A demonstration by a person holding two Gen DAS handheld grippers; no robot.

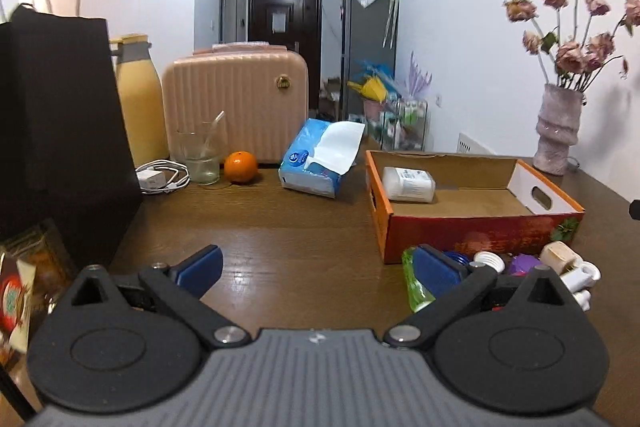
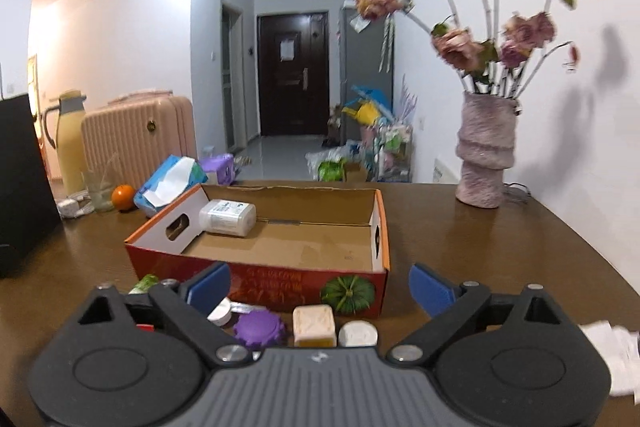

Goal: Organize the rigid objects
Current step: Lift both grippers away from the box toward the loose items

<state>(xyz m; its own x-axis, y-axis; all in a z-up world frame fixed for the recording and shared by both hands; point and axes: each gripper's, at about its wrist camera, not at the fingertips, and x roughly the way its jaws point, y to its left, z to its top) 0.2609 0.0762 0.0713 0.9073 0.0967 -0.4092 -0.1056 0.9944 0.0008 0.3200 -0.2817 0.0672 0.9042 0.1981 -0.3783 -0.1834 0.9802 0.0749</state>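
An open orange cardboard box (image 1: 472, 233) (image 2: 280, 273) stands on the brown table, and a white plastic bottle (image 1: 408, 184) (image 2: 227, 217) lies inside it at one end. In front of the box sits a cluster of small items: a purple cap (image 2: 259, 327) (image 1: 524, 264), a cream cube (image 2: 314, 325), a white lid (image 2: 358, 334) and a green packet (image 1: 416, 287). My left gripper (image 1: 316, 269) stands open over bare table, left of the cluster. My right gripper (image 2: 320, 287) is open wide above the cluster, nothing between its fingers.
A black paper bag (image 1: 60, 131), a yellow flask (image 1: 140, 103), a pink case (image 1: 236, 107), a glass (image 1: 199, 157), an orange (image 1: 240, 167), a charger cable (image 1: 162, 179) and a tissue pack (image 1: 320, 159) line the back. A vase of dried flowers (image 2: 484, 155) stands at the far right corner.
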